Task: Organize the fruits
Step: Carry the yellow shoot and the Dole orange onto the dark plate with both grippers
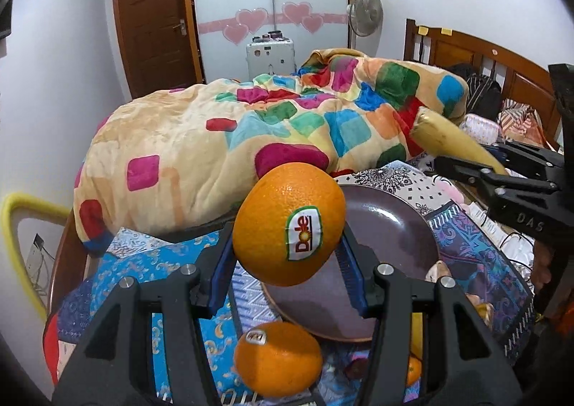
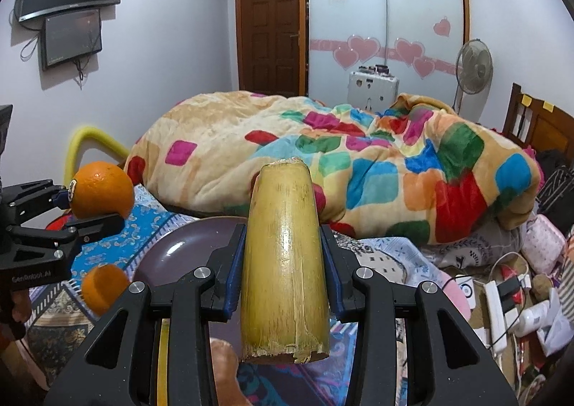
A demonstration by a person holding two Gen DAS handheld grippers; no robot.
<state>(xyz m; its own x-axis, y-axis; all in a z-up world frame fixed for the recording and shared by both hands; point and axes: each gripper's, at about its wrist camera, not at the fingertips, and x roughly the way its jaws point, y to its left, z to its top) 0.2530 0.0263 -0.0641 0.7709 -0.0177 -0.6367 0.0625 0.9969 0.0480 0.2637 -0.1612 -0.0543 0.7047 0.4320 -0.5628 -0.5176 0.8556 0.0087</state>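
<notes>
Behind everything, a rumpled blanket (image 1: 251, 126) with bright coloured squares fills the middle of both views, heaped on a bed with patterned cloths (image 1: 143, 262) spread in the foreground. On those cloths sits a dark purple plate (image 1: 387, 226), right of centre in the left wrist view.

At lower centre of that view the left gripper (image 1: 287, 259) pinches an orange (image 1: 290, 223) with a Dole sticker between its blue pads, held above the near left rim of the plate. A second orange (image 1: 278, 357) lies on the cloth at the bottom of the frame, just below the plate's edge.

Filling the lower centre of the right wrist view, the right gripper (image 2: 285, 273) is clamped on a yellow-green cut stalk (image 2: 283, 262), possibly sugarcane, though the fisheye makes that uncertain. It stands lengthwise between the fingers, over the near right side of the plate.
</notes>
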